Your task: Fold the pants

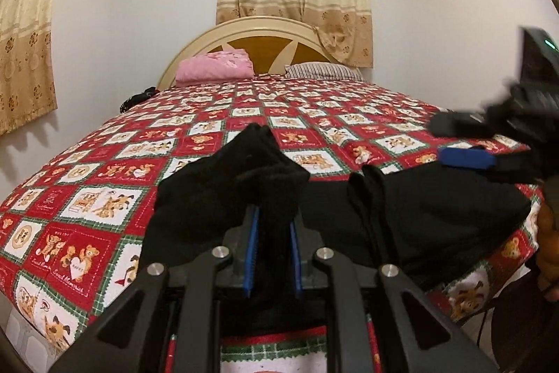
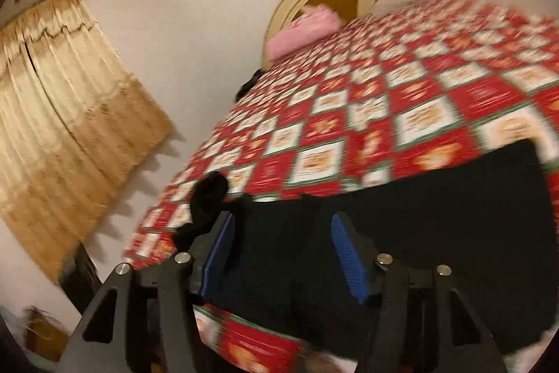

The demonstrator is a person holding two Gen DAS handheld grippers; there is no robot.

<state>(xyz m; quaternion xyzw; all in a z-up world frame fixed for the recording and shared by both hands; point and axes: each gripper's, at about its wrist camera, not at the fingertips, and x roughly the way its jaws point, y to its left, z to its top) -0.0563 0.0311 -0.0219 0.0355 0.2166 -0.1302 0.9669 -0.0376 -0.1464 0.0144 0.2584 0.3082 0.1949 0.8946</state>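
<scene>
Left hand-held gripper point(image 1: 273, 226) pinches black pants point(image 1: 436, 215) — right point(image 2: 279, 254) open.

open jaws above black pants point(image 2: 419, 215)

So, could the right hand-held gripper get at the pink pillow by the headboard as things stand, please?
Probably not without moving up the bed. The right hand-held gripper is open over the black pants at the near edge, while the pink pillow lies at the far end. Nothing blocks the way.

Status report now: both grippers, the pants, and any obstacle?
Left gripper shut on black pants. Right gripper open, fingers above the pants, not gripping. Bedspread around pants shows no obstacle.
</scene>
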